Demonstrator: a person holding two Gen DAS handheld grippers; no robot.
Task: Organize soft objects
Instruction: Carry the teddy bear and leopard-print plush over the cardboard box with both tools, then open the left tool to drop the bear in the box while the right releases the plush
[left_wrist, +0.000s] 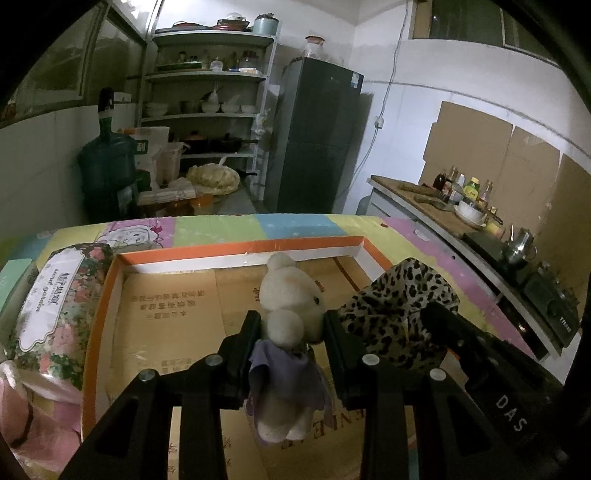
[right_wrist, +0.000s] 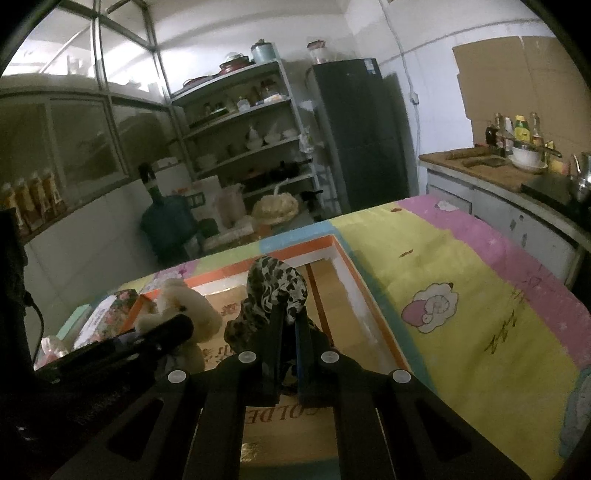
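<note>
Cream plush toy (left_wrist: 291, 295) clamped in left gripper (left_wrist: 291, 325), leopard cloth (right_wrist: 275, 291) pinched by right gripper (right_wrist: 290, 321)

Left tool (left_wrist: 291, 325) clamping plush bear (left_wrist: 291, 295) (purple-skirted)

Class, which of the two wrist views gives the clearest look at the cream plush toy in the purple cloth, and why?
The left wrist view: the cream plush toy fills the centre, head to feet, clamped in the left tongs. The right wrist view shows it only at the left side, small and partly hidden behind the other tool.
</note>
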